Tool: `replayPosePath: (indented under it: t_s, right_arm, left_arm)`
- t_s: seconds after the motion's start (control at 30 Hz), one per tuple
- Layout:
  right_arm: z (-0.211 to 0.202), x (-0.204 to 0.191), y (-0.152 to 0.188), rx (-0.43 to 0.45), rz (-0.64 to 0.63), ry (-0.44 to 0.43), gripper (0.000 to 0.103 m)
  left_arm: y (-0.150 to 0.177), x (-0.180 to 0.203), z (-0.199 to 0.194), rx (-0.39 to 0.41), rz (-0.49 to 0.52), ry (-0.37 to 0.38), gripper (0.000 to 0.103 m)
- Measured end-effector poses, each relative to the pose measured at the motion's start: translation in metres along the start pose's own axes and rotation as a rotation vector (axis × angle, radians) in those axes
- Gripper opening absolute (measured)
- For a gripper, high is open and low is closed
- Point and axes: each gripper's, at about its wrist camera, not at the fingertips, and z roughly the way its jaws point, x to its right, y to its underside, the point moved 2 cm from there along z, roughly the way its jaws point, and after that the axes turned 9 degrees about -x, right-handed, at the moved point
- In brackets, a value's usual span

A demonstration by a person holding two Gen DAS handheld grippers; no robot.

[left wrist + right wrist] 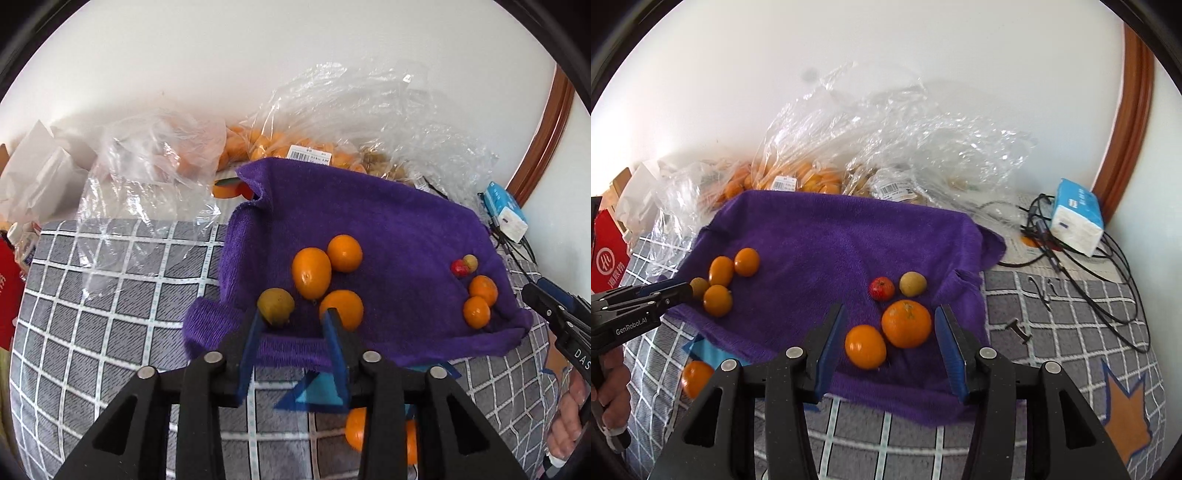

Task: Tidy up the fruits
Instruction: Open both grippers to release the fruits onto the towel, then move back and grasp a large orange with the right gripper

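A purple towel [369, 221] [831, 236] lies on the checked cloth. On its left part lie three oranges [311, 272] [721, 270] and a yellow-green fruit [275, 305] [699, 286]. On its right part lie two oranges [906, 323] [483, 290], a small red fruit [881, 288] [459, 268] and a yellowish fruit [912, 283]. My left gripper [293, 315] is open and empty, its tips beside the yellow-green fruit and the nearest orange. My right gripper [890, 314] is open and empty, its jaws on either side of the two oranges.
Clear plastic bags of oranges [812, 177] [280, 144] lie behind the towel by the wall. A tissue pack [1076, 218] and black cables [1089, 280] are at the right. One orange [696, 376] lies off the towel near the front. A red package [607, 254] is at the left.
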Motion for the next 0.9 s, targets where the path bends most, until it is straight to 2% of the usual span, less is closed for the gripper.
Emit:
replayPosePath:
  t_s: [0.1, 0.17, 0.33, 0.47, 0.6, 0.9]
  right_arm:
    - [-0.018, -0.002, 0.009, 0.023, 0.004, 0.006, 0.05]
    - [-0.031, -0.004, 0.016, 0.043, 0.005, 0.004, 0.056]
    - [-0.048, -0.015, 0.037, 0.06, 0.002, -0.012, 0.057]
    - [-0.04, -0.03, 0.057, 0.027, -0.012, -0.05, 0.059]
    - [-0.021, -0.053, 0.077, -0.022, -0.055, -0.124, 0.059]
    - [0.007, -0.099, 0.096, -0.073, -0.091, -0.221, 0.059]
  left_arm:
    - [0.014, -0.005, -0.015, 0.014, -0.01, 0.008, 0.037]
    - [0.023, -0.008, -0.024, 0.02, -0.014, 0.013, 0.037]
    - [0.049, -0.02, -0.034, 0.031, -0.042, -0.006, 0.037]
    - [0.07, -0.034, -0.035, 0.026, -0.074, -0.027, 0.037]
    - [0.085, -0.051, -0.029, 0.015, -0.102, -0.057, 0.037]
    - [0.102, -0.076, -0.011, -0.011, -0.126, -0.02, 0.037]
